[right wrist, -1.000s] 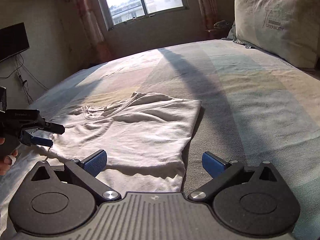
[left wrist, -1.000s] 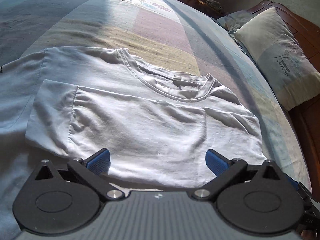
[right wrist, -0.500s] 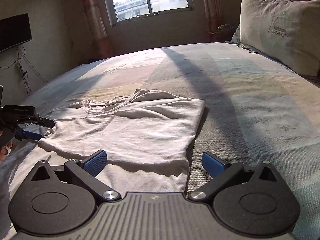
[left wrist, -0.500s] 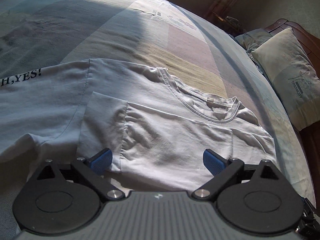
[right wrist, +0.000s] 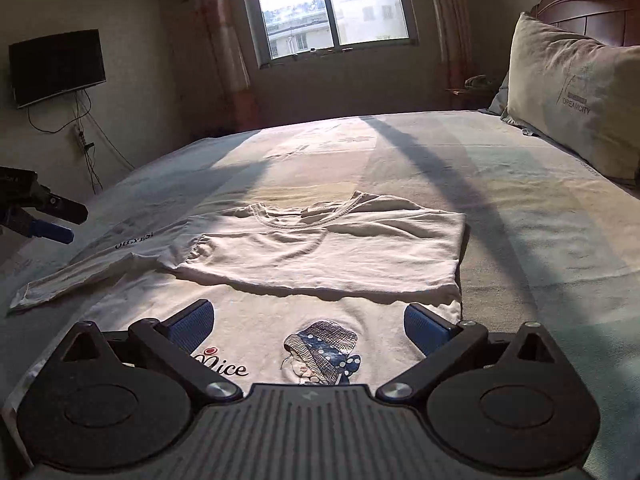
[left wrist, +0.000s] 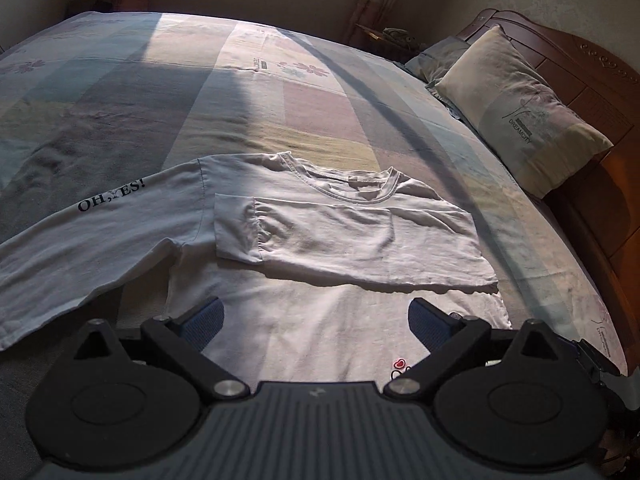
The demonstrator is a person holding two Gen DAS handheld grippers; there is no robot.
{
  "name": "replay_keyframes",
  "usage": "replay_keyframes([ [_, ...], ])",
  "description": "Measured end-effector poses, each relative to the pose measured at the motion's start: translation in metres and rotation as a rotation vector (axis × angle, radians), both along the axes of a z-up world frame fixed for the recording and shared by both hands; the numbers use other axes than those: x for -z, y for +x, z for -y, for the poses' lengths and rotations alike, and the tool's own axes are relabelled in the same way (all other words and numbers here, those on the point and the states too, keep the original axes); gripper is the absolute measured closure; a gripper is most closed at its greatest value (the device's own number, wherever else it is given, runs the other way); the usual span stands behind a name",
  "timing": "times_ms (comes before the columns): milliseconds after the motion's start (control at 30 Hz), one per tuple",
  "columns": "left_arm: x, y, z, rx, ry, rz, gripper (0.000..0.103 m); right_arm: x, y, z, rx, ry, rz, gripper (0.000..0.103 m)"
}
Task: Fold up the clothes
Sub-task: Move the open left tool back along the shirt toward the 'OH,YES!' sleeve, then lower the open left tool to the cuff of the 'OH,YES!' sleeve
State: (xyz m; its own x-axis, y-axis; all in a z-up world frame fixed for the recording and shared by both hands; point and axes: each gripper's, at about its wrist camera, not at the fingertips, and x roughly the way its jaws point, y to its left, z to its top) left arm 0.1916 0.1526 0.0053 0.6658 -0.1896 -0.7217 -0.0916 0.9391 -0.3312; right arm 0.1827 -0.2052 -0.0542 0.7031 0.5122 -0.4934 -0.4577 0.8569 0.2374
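**A:** Here's the white long-sleeved cotton T-shirt [left wrist: 360,240] spread flat on the pastel patchwork bedspread [left wrist: 280,92], collar towards the far side of the bed, and one side is folded across the chest with its sleeve cuff lying on top.

**B:** And look at the left gripper [left wrist: 316,316]: blue pads spread wide, clamping nothing. It hangs above the near part of the shirt, the folded panel's edge just beyond its fingertips.

**A:** The other sleeve, printed "OH,YES!" [left wrist: 112,196], stretches out flat to that gripper's left, unfolded, reaching well past the finger on that side.

**B:** Switch to the right wrist view. The right gripper [right wrist: 308,320] is released too, jaws apart, empty. Between its fingers lies the lower front of the shirt with a girl-in-a-blue-hat print [right wrist: 322,352] and the word "Nice" beside it.

**A:** The fold's edge runs across just ahead of both blue pads [right wrist: 424,328]. Whether the pads touch the cloth, one cannot tell.

**B:** At the far left of that view, the left gripper shows again, held above the bed near the printed sleeve. A beige pillow marked "DREAMCITY" [right wrist: 576,104] leans at the dark wooden headboard [left wrist: 592,80], well apart from the shirt.
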Motion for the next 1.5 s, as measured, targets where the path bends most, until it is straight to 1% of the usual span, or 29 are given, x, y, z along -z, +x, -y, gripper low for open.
replay_keyframes([
  [33,0.012,-0.003,0.004,0.005,-0.018,-0.003,0.005,0.005,-0.012,-0.004,0.002,-0.006,-0.010,0.000],
  [67,0.024,-0.005,0.008,0.009,-0.019,0.000,0.005,0.011,-0.023,-0.010,0.011,-0.031,-0.011,0.000],
  [133,0.047,-0.015,0.019,0.018,0.009,0.004,0.005,0.024,-0.043,-0.023,0.026,-0.095,-0.009,0.000],
  [200,0.065,-0.024,0.026,0.021,0.035,-0.008,0.005,0.028,-0.052,-0.036,0.027,-0.161,0.010,0.000],
  [267,0.082,-0.034,0.032,0.023,0.049,-0.030,0.005,0.033,-0.057,-0.044,0.009,-0.188,0.003,0.000],
  [367,0.092,-0.059,0.041,0.039,0.109,-0.008,0.005,0.041,-0.059,-0.053,-0.007,-0.237,-0.021,0.000],
  [467,0.096,-0.082,0.051,0.082,0.204,0.003,0.005,0.053,-0.060,-0.061,-0.004,-0.326,-0.042,0.000],
  [500,0.097,-0.090,0.053,0.092,0.236,0.001,0.005,0.057,-0.060,-0.061,-0.001,-0.336,-0.058,0.000],
  [600,0.096,-0.106,0.058,0.101,0.268,-0.009,0.005,0.062,-0.058,-0.054,0.014,-0.303,-0.106,0.000],
  [667,0.090,-0.113,0.060,0.096,0.245,-0.004,0.005,0.061,-0.056,-0.056,0.021,-0.309,-0.122,0.000],
  [733,0.080,-0.116,0.063,0.125,0.212,0.045,0.005,0.061,-0.055,-0.060,0.028,-0.324,-0.127,0.000],
  [800,0.068,-0.114,0.070,0.160,0.221,0.114,0.004,0.058,-0.053,-0.062,0.039,-0.323,-0.138,0.000],
  [833,0.066,-0.112,0.073,0.166,0.229,0.128,0.004,0.057,-0.051,-0.062,0.044,-0.319,-0.146,0.000],
  [900,0.070,-0.100,0.077,0.168,0.226,0.108,0.004,0.054,-0.047,-0.063,0.055,-0.313,-0.160,0.000],
  [1000,0.089,-0.090,0.077,0.146,0.202,0.045,0.004,0.049,-0.047,-0.063,0.061,-0.296,-0.156,0.000],
  [1100,0.101,-0.097,0.076,0.123,0.191,0.072,0.004,0.043,-0.049,-0.062,0.061,-0.278,-0.136,0.000],
  [1167,0.098,-0.099,0.073,0.112,0.176,0.073,0.004,0.038,-0.050,-0.061,0.054,-0.262,-0.125,0.000],
  [1333,0.075,-0.098,0.047,0.015,0.122,0.107,0.004,0.025,-0.056,-0.063,0.004,-0.185,-0.096,0.000],
  [1433,0.066,-0.096,0.025,-0.051,0.111,0.125,0.004,0.023,-0.058,-0.067,-0.020,-0.187,-0.092,0.000],
  [1500,0.063,-0.095,0.012,-0.094,0.128,0.134,0.004,0.023,-0.060,-0.070,-0.028,-0.195,-0.085,0.000],
])
